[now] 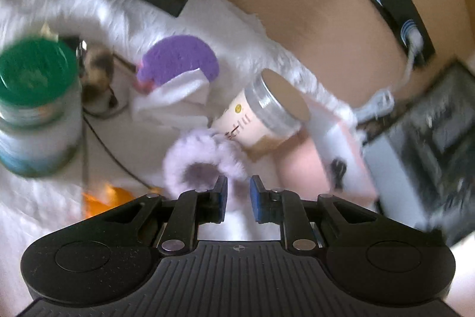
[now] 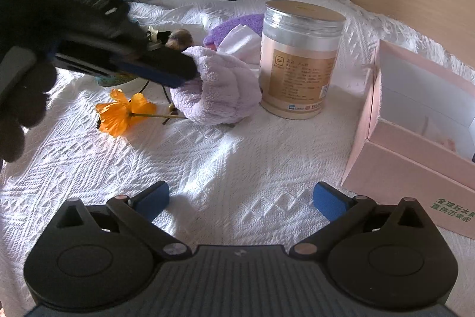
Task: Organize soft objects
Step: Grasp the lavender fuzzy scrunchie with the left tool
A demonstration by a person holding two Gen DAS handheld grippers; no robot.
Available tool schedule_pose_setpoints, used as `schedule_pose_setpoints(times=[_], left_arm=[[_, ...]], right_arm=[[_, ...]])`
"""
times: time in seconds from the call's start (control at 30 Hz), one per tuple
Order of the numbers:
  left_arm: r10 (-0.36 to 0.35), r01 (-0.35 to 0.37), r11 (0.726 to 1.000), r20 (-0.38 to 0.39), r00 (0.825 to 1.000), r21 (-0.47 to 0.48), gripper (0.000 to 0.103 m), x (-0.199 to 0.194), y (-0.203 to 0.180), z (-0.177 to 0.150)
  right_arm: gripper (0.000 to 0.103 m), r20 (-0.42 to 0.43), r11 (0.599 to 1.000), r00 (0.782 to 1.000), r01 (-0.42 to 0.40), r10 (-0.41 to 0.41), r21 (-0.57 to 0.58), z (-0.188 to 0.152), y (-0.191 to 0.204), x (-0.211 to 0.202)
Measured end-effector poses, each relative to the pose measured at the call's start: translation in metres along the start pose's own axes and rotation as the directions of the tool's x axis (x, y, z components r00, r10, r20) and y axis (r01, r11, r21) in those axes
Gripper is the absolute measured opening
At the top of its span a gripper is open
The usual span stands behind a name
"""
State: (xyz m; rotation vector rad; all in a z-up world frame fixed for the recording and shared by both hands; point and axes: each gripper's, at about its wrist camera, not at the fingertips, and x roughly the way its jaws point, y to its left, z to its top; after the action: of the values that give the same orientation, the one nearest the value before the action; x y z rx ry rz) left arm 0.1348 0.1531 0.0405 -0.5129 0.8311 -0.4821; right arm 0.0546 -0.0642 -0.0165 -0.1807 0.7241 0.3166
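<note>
Right wrist view gives us the clearest read: our left gripper [image 2: 190,73] is closed on the lavender plush scrunchie [image 2: 219,88], pinching its fluffy rim. The scrunchie sits just beside the clear jar [image 2: 299,58] on the counter, which is draped in a white woven cloth [image 2: 207,168]. We judge this pinch to be the start of lifting it toward the open pink box [image 2: 415,138] at the right, a likely home for soft items. An orange fabric flower [image 2: 124,112] lies near the scrunchie, its stem reaching under it. Behind the scrunchie we can make out a purple sponge [image 2: 225,25] and a white tissue [image 2: 237,40]. Our right gripper [image 2: 240,198] hovers over bare cloth with its blue pads wide apart, holding nothing. From the left wrist view, the narrow gap between the fingers is filled with lavender fluff.
</note>
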Motion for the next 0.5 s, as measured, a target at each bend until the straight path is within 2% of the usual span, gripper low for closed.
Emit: schedule_pose_setpoints(times=[0.07,0.13,0.2,0.27,0.33,0.4,0.5], left_arm=[[0.018,-0.017,0.998,0.033,0.999,-0.055,0.019,0.008,-0.003,0.003],[0.091,-0.087,0.994,0.048,0.995,-0.073,0.020,0.017,-0.007,0.006],[0.172,-0.170,0.984,0.049,0.984,-0.047,0.024,0.025,-0.012,0.006],[0.213,-0.212,0.977,0.075,0.974,-0.014,0.024,0.029,-0.017,0.006],[0.220,-0.223,0.975,0.106,0.970,0.016,0.024,0.027,-0.025,0.005],[0.197,-0.203,0.978,0.125,0.972,0.039,0.024,0.026,-0.032,0.005],[0.178,-0.185,0.982,0.119,0.977,0.048,0.024,0.030,-0.036,0.007]], right_arm=[[0.103,0.000,1.000,1.000,0.000,0.000,0.000,0.000,0.000,0.000],[0.103,0.000,1.000,1.000,0.000,0.000,0.000,0.000,0.000,0.000],[0.103,0.000,1.000,1.000,0.000,0.000,-0.001,0.000,0.000,-0.001],[0.103,0.000,1.000,1.000,-0.001,0.001,-0.001,0.000,0.000,-0.001],[0.103,-0.001,1.000,1.000,-0.001,0.001,-0.001,0.000,0.000,-0.001],[0.103,0.000,1.000,1.000,0.000,0.000,-0.001,0.000,0.000,-0.001],[0.103,0.000,1.000,1.000,0.000,0.000,-0.001,0.000,0.001,-0.001]])
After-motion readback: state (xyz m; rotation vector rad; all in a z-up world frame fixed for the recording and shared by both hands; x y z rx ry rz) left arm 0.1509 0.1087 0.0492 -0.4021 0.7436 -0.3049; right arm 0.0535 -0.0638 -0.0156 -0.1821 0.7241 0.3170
